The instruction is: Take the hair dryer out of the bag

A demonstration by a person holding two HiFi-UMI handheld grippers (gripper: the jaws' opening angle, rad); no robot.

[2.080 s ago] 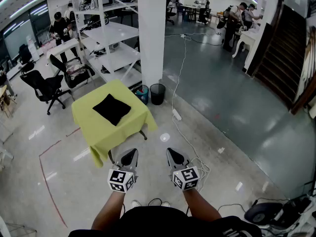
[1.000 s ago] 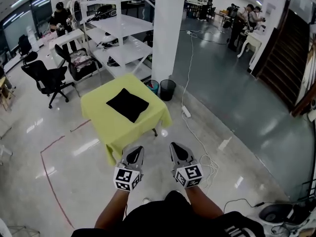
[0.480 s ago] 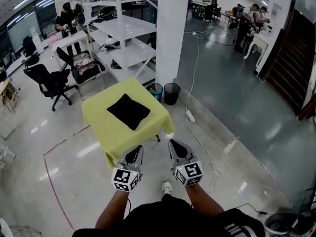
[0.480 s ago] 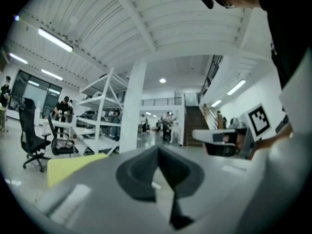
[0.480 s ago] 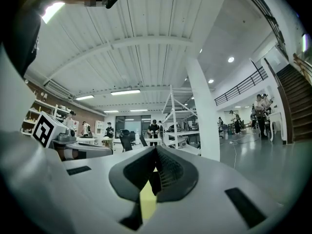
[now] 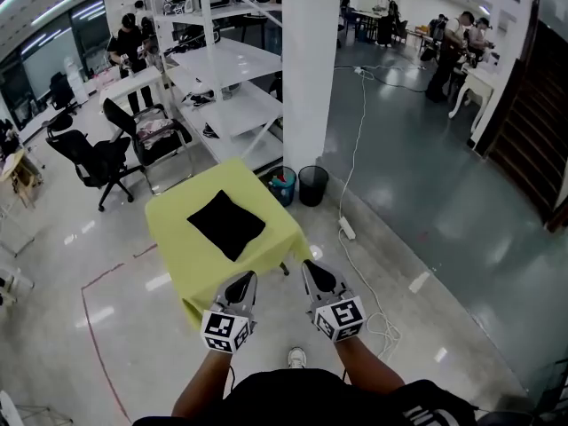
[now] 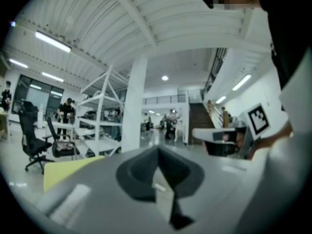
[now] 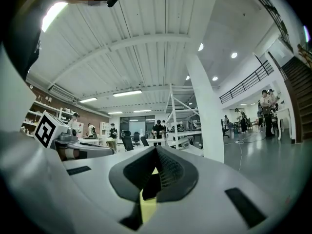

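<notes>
— Yellow cloth covers the surface [image 6: 182, 247]. The black bag [image 6: 226, 224] lies flat near the middle of it, one corner toward the camera.
— Hair dryer?
— Not visible in any view (bag looks closed, can't tell what's inside).
— Status of the left gripper [image 6: 240, 280]?
— Points level toward the surface. Its fingers [image 7: 139, 172] are pressed together with nothing between them. In the head view the tip overlaps the near edge of the cloth, well apart from the bag. Its own view shows a yellow strip of cloth off to the left.
— And the right gripper [image 6: 311, 267]?
— Same story: fingers [image 8: 170, 174] closed on each other, empty. It sits just right of the cloth's near corner, over the grey floor [image 6: 426, 202]. The two are side by side, marker cubes toward the person.
— Surroundings?
— White pillar [image 6: 311, 60] behind the surface, with a black bin [image 6: 311, 185] and a blue bucket [image 6: 282, 185] at its foot. A white shelving rack [image 6: 222, 87] stands left of the pillar, and an office chair [image 6: 93, 160] further left. A power strip [image 6: 347, 229] lies on the floor to the right of the surface. People stand at desks at the far end (too small for detail).
</notes>
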